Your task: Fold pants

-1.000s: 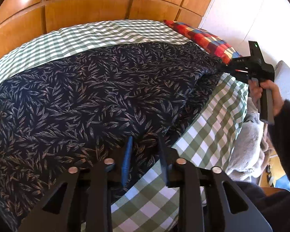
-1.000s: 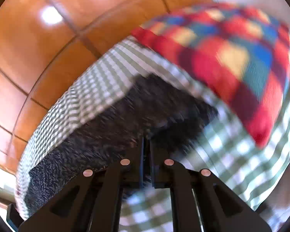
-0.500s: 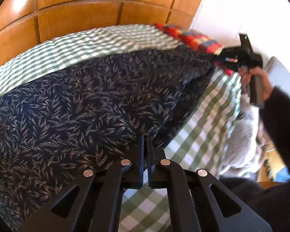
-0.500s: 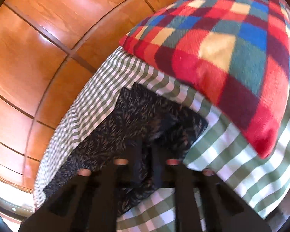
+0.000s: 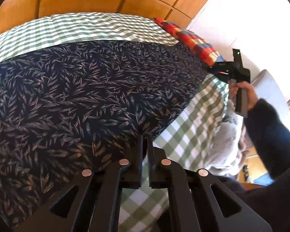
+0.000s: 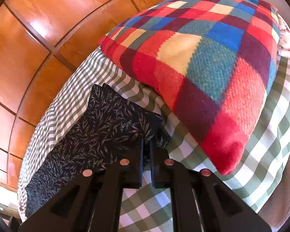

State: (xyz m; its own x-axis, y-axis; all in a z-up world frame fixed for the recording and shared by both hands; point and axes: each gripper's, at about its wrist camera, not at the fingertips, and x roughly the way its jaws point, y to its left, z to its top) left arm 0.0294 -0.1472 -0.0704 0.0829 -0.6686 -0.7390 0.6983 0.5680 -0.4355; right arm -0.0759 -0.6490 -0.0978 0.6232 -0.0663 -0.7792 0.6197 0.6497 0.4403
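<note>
Dark navy pants with a pale leaf print [image 5: 83, 100] lie spread across a green-checked bed. My left gripper [image 5: 144, 135] is shut on the near edge of the pants. My right gripper [image 6: 147, 141] is shut on the far end of the pants [image 6: 106, 127], close to a checked pillow. In the left wrist view the right gripper [image 5: 209, 68] shows at the right end of the pants, held by a hand. The pants stretch between the two grippers.
A red, blue and yellow checked pillow [image 6: 203, 61] lies on the green-checked sheet [image 5: 187, 135] right beside the right gripper. A wooden panelled wall [image 6: 38, 29] runs behind the bed. A grey fleece blanket [image 5: 222, 147] hangs off the bed's near side.
My left gripper has closed on the near edge of the pants. My right gripper has stayed shut on the far end and moved it closer to the pillow.
</note>
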